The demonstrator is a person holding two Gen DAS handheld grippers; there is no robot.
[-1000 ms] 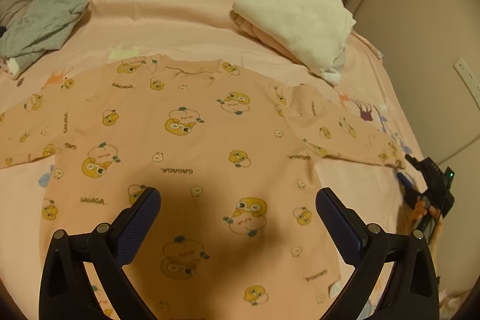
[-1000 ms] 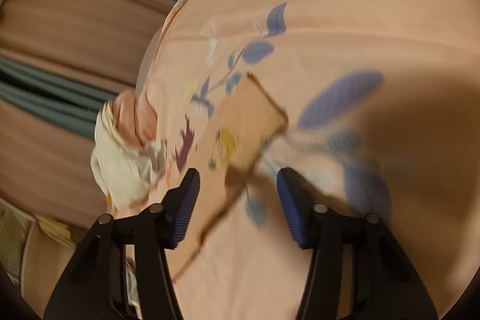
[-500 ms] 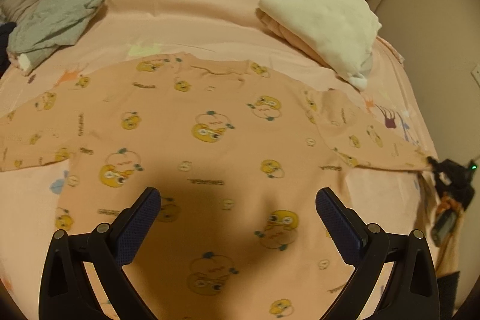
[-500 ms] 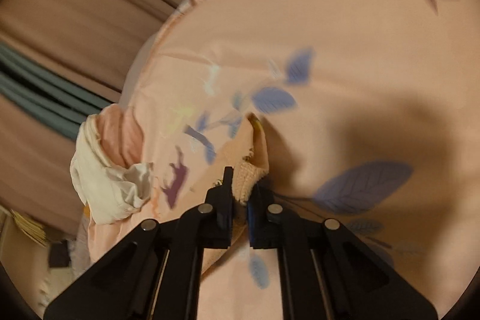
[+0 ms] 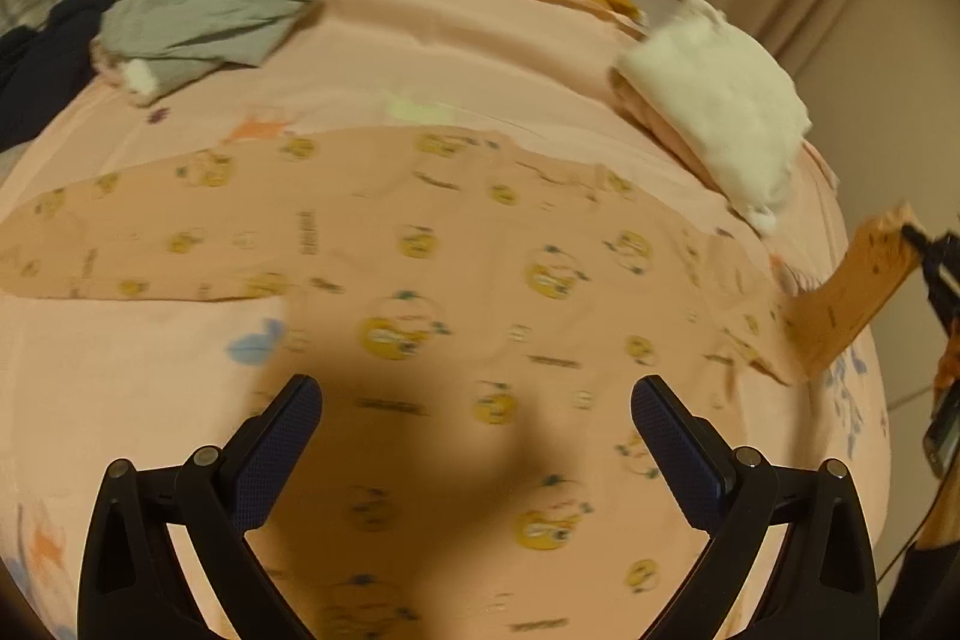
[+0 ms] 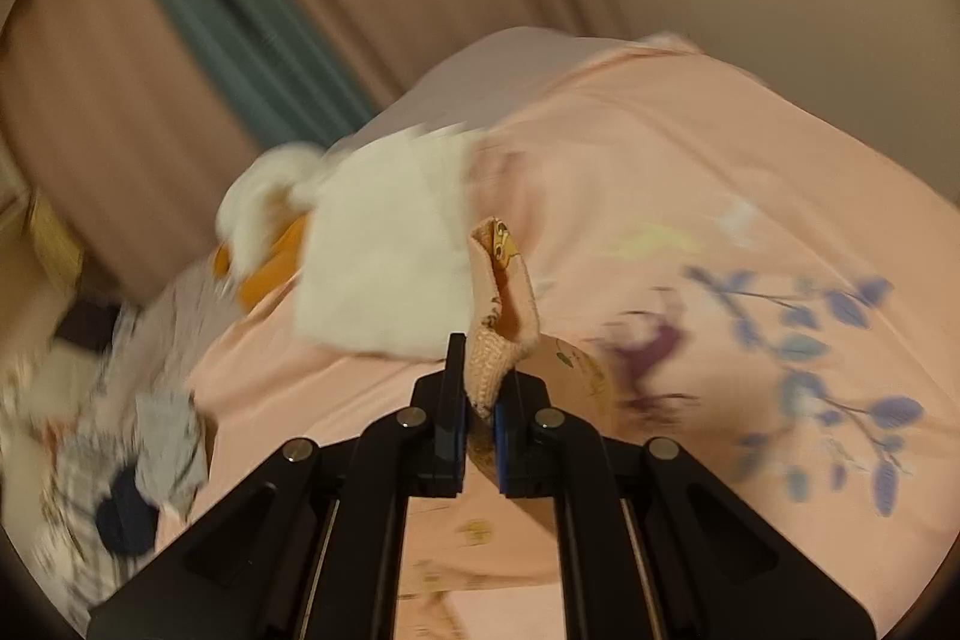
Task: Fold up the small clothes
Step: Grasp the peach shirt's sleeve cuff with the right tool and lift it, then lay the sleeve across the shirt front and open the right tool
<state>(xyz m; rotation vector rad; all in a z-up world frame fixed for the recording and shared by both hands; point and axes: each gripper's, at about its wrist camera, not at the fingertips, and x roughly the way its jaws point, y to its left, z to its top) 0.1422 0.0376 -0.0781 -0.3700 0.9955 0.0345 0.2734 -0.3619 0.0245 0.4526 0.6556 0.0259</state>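
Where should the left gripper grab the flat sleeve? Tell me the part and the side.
Take the sleeve at its cuff end, at the left edge of the left wrist view. It lies flat on the sheet, so come from above with the open left gripper, one finger each side of the cuff.

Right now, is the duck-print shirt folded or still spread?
Mostly spread: the shirt lies flat, only its right sleeve lifted by the right claw.

Short dark printed words scattered among yellow cartoon figures on peach long-sleeved shirt (image 5: 456, 244), spread flat on bed sheet (image 5: 420, 40): too blurred to read. No other lettering, label, brand or number legible in either view.
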